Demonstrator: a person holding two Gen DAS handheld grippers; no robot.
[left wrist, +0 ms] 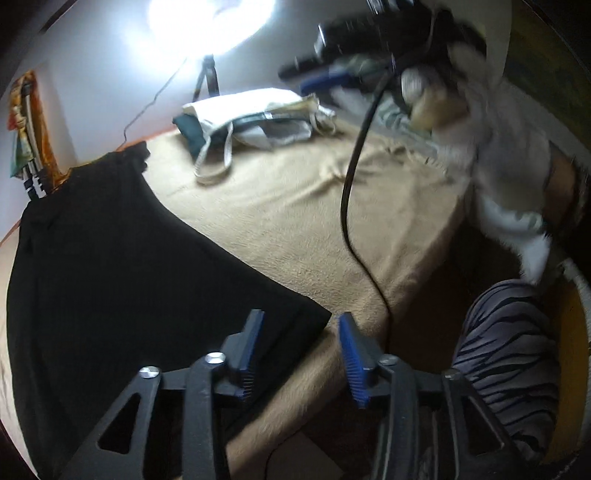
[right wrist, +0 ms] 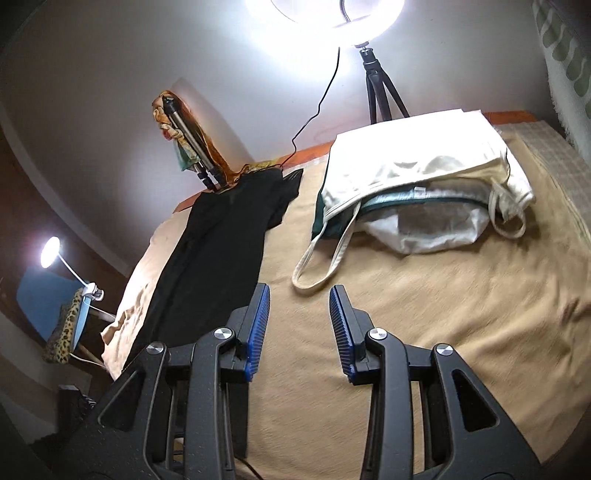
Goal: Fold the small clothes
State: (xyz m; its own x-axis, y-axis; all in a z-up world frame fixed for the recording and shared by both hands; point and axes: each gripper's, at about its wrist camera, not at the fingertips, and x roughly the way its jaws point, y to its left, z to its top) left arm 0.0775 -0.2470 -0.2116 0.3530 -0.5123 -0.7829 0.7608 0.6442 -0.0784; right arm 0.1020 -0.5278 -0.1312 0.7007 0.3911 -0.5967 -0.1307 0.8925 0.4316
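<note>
Blue-padded jaws of the left gripper [left wrist: 301,334] stand apart with nothing clamped, over the near corner of a black garment [left wrist: 122,266] spread flat on the tan blanket [left wrist: 280,206], stretching toward ten o'clock. Likewise parted and empty, the right gripper [right wrist: 299,306] hangs above bare blanket, the garment at its nine o'clock. At one o'clock lies a cream tote bag [right wrist: 417,166], under a glaring ring light [right wrist: 336,11].

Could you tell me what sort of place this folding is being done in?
Most likely a bedroom at home, set up for filming: the black garment lies on a bed under a tan blanket, a cloth tote bag sits beside it, and a ring light on a tripod stands against the wall.
</note>
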